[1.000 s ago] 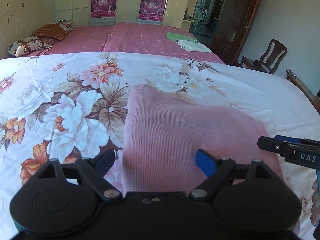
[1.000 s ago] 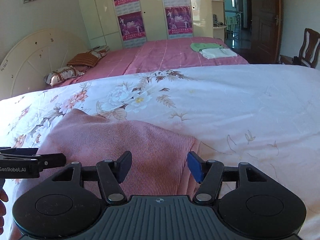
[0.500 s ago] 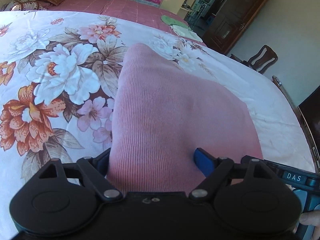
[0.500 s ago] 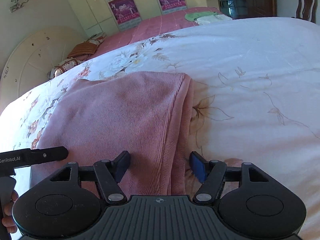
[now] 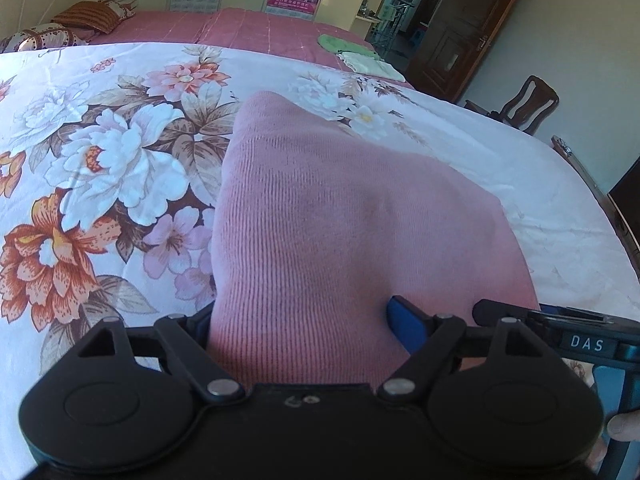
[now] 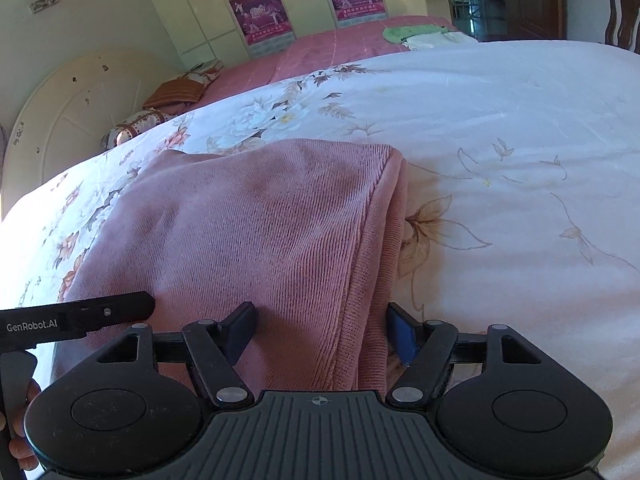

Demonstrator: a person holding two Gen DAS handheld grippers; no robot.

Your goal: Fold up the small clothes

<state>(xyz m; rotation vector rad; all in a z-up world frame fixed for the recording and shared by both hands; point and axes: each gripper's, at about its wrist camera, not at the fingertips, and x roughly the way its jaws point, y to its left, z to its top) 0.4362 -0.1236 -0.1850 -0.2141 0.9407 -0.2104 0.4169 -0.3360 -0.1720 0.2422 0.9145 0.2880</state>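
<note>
A pink ribbed knit garment (image 5: pixel 352 216) lies folded on the floral bedsheet (image 5: pixel 100 168); it also shows in the right wrist view (image 6: pixel 260 232). My left gripper (image 5: pixel 304 320) is open, its jaws astride the garment's near left corner, the cloth bulging between them. My right gripper (image 6: pixel 320 332) is open, its jaws astride the garment's near right edge, where layered hems show. Each gripper's tip shows in the other's view: the right one (image 5: pixel 560 332) and the left one (image 6: pixel 80 316).
A second bed with a pink cover (image 5: pixel 224 28) stands behind, with pillows (image 5: pixel 92 20) and folded green and white cloths (image 5: pixel 360 56). A wooden chair (image 5: pixel 528 104) and dark door (image 5: pixel 472 28) are at the right. White sheet (image 6: pixel 520 160) spreads to the right of the garment.
Both grippers tilted down and moved in over the garment's near edge, then levelled a little. The cloth now sits between the open jaws of each. The garment lies as before.
</note>
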